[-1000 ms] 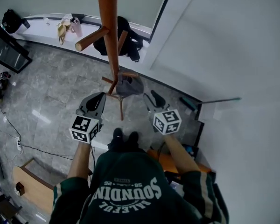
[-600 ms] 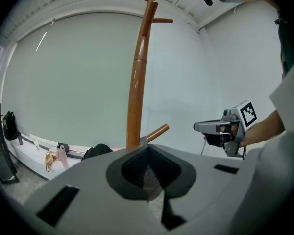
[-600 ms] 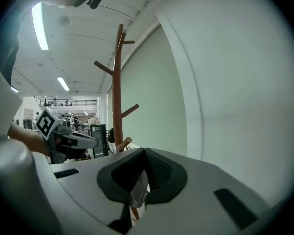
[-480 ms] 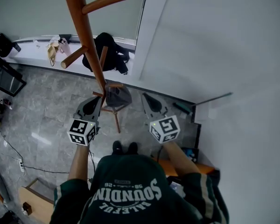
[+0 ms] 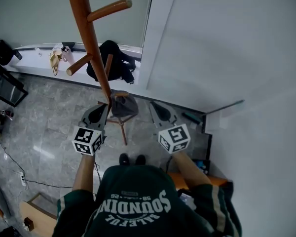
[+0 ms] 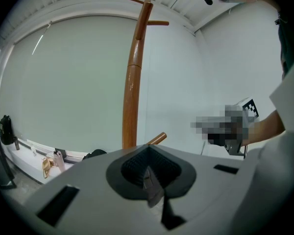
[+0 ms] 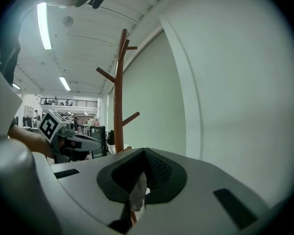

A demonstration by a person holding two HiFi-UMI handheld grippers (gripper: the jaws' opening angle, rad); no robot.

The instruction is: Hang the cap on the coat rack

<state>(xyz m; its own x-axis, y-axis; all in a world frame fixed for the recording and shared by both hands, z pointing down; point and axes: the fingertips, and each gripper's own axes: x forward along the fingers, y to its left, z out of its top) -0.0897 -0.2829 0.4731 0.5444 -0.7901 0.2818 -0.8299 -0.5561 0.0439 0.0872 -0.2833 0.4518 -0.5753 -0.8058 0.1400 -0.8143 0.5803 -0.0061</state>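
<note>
The brown wooden coat rack (image 5: 91,43) rises right in front of me, with angled pegs along its pole. A grey cap (image 5: 125,105) hangs low on the rack, seemingly over a short peg just above the legs. My left gripper (image 5: 101,108) is just left of the cap, jaws shut and nothing in them. My right gripper (image 5: 155,106) is a little to the cap's right, also shut and empty. The left gripper view shows the pole (image 6: 132,102) ahead of the closed left gripper (image 6: 149,177). The right gripper view shows the rack (image 7: 118,106) beyond the closed right gripper (image 7: 137,185); the cap is hidden there.
A black backpack (image 5: 112,59) and small items (image 5: 56,58) lie on the window ledge behind the rack. A white wall (image 5: 227,48) stands close on the right. A black case (image 5: 4,87) and cables are on the grey floor at the left.
The right gripper's jaws, apart a second ago, have closed on nothing. Both grippers have shifted only slightly beside the cap, which stays on the rack.
</note>
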